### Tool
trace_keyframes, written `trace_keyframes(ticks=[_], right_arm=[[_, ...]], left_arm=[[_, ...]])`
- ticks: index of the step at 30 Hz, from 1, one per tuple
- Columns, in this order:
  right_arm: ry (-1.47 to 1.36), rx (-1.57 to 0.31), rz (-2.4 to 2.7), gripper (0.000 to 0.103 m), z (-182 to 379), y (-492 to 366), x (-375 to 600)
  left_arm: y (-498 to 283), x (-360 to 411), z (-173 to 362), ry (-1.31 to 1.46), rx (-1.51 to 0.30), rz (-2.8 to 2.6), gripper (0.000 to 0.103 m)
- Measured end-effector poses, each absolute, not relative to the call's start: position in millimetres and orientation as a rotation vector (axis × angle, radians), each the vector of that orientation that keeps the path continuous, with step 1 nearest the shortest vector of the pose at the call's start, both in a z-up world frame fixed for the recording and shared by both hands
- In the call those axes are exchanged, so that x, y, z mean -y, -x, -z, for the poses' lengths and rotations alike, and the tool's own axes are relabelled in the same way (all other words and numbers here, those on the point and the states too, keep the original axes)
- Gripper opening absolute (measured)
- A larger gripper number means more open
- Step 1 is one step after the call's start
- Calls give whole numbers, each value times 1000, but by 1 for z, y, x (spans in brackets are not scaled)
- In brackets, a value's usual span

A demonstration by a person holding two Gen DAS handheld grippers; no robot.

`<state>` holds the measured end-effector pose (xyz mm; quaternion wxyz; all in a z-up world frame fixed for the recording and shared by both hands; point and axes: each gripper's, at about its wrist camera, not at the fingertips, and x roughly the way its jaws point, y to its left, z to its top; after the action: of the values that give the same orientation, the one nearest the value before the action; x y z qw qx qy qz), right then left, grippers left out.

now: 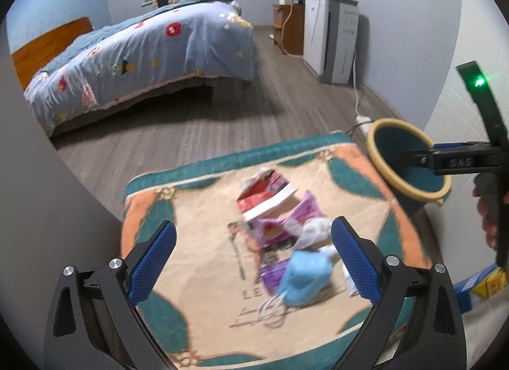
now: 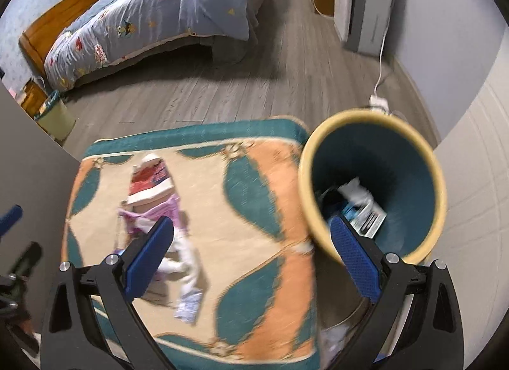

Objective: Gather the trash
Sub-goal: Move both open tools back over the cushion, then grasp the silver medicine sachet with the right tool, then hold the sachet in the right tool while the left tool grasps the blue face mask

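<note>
Both grippers hovering spread over rug, trash pile below.

Left gripper [image 1: 253,261] gaping wide, holding nothing; blue mask [image 1: 303,277] lying between its fingers, red carton [image 1: 264,193] at 12 o'clock on rug [image 1: 197,211]. Right gripper [image 2: 251,261] likewise splayed, empty; bin [image 2: 372,179] sitting at 1 o'clock, rim overlapping right fingertip.

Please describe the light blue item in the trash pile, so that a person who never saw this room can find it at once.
Find the patterned rug on the wooden floor beside the bed. A small trash pile lies on its beige centre, and the crumpled light blue item lies at the near end. It is the only blue piece, next to purple wrappers and a red and white carton.
</note>
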<state>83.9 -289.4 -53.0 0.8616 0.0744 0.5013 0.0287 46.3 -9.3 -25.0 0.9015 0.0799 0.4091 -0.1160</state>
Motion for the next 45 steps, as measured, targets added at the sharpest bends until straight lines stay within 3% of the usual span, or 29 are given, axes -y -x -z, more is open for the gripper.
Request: trace_keyframes(ticks=[13,20,28,36,40,45], right_arm=[[-111,-1154,31,95,120,-43,227],[3,-1278,-23,50,164,-33,191],[15,-1333,-40,24,182,-37,190],[50,-1325,-100,24,142,-45,197],[42,-1264,-121,24,102,-62,217],[94,-1170,-91,24,90,-70,240]], left_arm=[[-44,-17,32,-131,-877,245,97],[-47,-16,32,-132,-888,269,97],[-48,-13,38,-155,-908,282,97],[-47,-5,46,-169,-935,305,97],[-48,3,56,-171,-954,332,97],[-47,19,78,-181,-976,367,97]])
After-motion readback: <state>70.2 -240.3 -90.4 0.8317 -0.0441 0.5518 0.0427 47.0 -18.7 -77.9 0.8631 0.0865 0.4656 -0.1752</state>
